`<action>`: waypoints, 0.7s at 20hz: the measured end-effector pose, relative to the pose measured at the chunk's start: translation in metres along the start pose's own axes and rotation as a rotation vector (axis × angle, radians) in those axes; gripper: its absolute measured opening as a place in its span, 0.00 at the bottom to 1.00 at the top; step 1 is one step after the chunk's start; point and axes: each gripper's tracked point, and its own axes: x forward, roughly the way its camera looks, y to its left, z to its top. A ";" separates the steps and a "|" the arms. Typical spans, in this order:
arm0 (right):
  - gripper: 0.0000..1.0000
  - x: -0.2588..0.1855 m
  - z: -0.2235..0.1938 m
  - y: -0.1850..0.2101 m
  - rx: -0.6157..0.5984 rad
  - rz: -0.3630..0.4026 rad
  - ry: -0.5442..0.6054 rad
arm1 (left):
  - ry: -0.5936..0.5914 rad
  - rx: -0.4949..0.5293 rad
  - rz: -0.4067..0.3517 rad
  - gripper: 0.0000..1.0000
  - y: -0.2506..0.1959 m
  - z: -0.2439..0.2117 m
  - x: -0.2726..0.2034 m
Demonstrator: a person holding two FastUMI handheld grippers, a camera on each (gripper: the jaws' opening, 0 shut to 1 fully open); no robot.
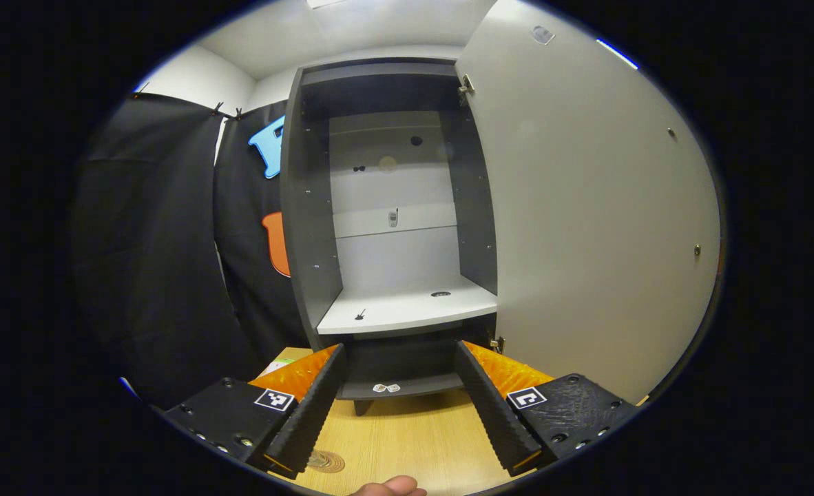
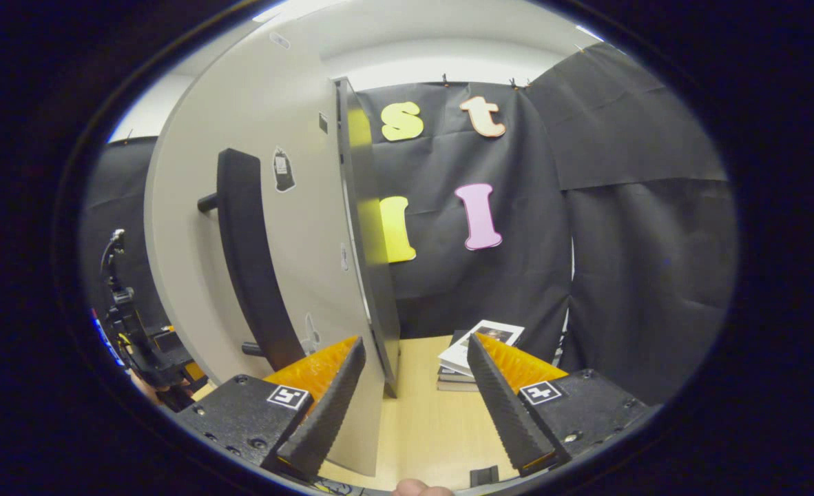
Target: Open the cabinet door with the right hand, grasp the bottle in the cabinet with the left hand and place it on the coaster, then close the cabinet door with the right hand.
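Note:
The dark cabinet [image 1: 305, 207] stands on the wooden table with its pale door [image 1: 586, 227] swung wide to the right. Its white shelf [image 1: 407, 310] carries two small dark marks. My left gripper [image 1: 400, 350] is open in front of the cabinet, low over the table. A round patterned coaster [image 1: 326, 460] lies just under its left finger. In the right gripper view the door's outer face [image 2: 310, 241] with a long black handle [image 2: 248, 255] stands at the left. My right gripper [image 2: 415, 341] is open beside the door's edge, holding nothing.
A stack of books [image 2: 476, 348] lies on the table [image 2: 421, 413] by the black cloth wall, ahead of the right gripper. The other gripper [image 2: 138, 337] is at the far left, past the door. A fingertip [image 1: 390, 488] shows at the bottom edge.

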 end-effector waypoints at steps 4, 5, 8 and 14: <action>0.96 0.004 -0.009 0.036 -0.009 0.079 0.053 | -0.009 0.005 0.001 0.96 0.014 -0.005 0.005; 0.95 0.005 -0.009 0.051 -0.020 0.097 0.059 | -0.013 0.004 -0.001 0.96 0.017 -0.007 0.007; 0.96 0.006 -0.013 0.090 -0.050 0.137 0.082 | 0.002 -0.010 -0.016 0.96 0.026 -0.019 0.014; 0.96 0.026 -0.020 0.154 -0.031 0.203 0.107 | -0.011 -0.030 0.006 0.96 0.071 -0.029 0.019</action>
